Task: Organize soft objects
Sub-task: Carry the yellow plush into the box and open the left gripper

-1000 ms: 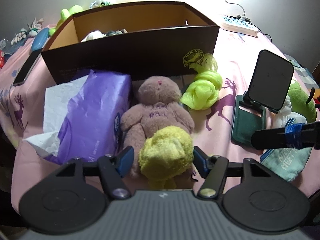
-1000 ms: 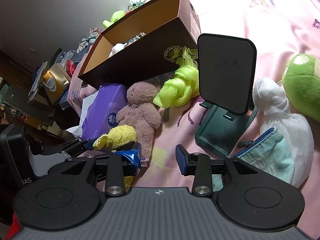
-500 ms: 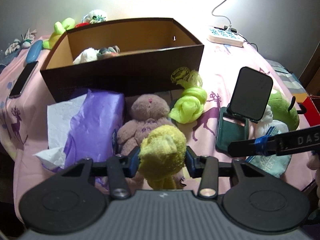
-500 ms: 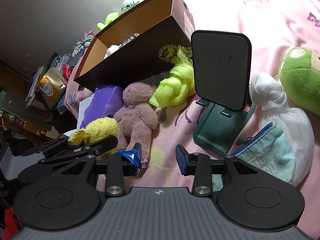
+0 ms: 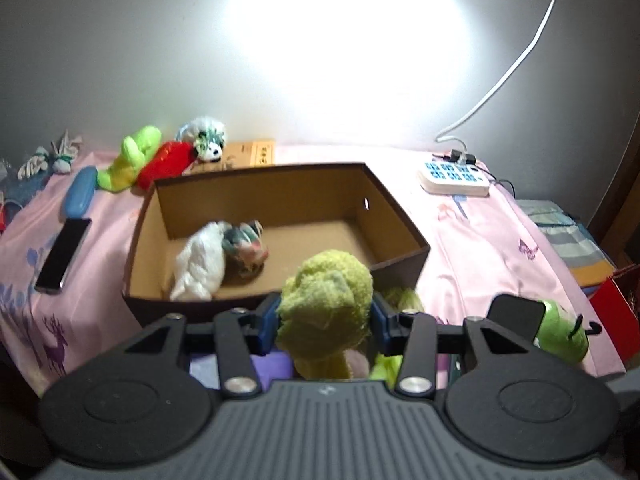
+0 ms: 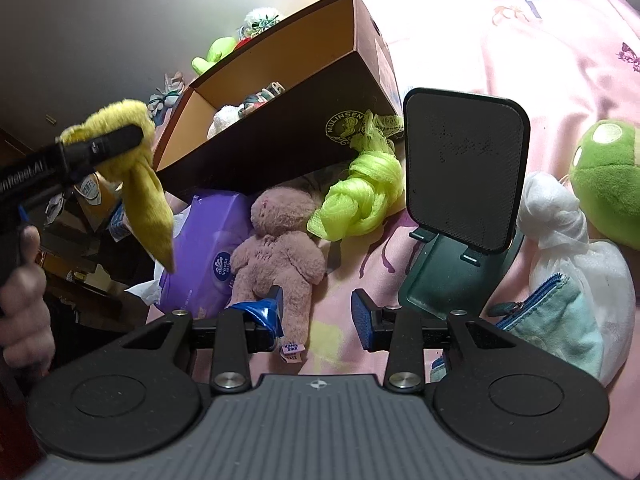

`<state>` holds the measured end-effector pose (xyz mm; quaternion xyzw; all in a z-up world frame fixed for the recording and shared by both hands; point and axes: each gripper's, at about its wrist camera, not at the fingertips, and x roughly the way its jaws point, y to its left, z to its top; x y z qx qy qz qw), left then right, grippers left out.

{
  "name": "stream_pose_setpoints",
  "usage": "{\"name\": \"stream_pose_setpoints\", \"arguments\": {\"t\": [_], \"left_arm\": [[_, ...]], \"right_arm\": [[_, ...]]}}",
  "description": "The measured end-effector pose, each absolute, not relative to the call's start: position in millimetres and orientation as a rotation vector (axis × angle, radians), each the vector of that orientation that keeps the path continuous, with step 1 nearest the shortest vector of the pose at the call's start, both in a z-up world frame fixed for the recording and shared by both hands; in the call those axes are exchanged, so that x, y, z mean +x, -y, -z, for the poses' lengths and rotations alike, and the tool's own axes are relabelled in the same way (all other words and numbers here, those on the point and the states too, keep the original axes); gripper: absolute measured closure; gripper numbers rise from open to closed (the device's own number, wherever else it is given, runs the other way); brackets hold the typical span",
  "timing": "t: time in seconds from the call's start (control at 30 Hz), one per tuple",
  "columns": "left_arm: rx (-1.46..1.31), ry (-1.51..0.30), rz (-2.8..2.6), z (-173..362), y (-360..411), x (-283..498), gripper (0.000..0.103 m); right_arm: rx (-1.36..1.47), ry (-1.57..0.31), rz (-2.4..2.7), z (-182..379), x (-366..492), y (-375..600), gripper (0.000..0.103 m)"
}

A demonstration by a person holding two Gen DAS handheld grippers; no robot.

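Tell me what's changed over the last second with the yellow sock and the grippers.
The left gripper closed on the yellow sock and lifted it off the pink teddy bear, up toward the brown box. The right gripper stayed open above the bed; everything else stayed put.

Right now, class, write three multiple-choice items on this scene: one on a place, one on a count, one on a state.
1. Where does the pink teddy bear lie?
A. inside the box
B. on the pink sheet before the cardboard box
C. on the phone stand

2. How many soft things lie in the box?
A. two
B. four
C. none

3. What is the left gripper doing?
A. hanging open
B. gripping a phone
C. shut on the yellow plush toy

Answers: 1 B, the bear lies outside the front wall. 2 A, a white bundle and a multicoloured one. 3 C, both pads press the toy.
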<state>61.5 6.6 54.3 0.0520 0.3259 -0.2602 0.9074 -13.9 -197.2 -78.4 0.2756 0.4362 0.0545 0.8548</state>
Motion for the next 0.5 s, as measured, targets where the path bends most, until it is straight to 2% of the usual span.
{"name": "stream_pose_setpoints", "arguments": {"t": [0.23,0.5], "left_arm": [[0.143,-0.576,0.509,-74,-1,131,0.057],[0.237,-0.679,0.521,-25,20,196,0.057]], "right_arm": [[0.600,-0.882,-0.043,75,-14,204,0.082],[0.639,-0.859,0.046,74,-15,211,0.082]]}}
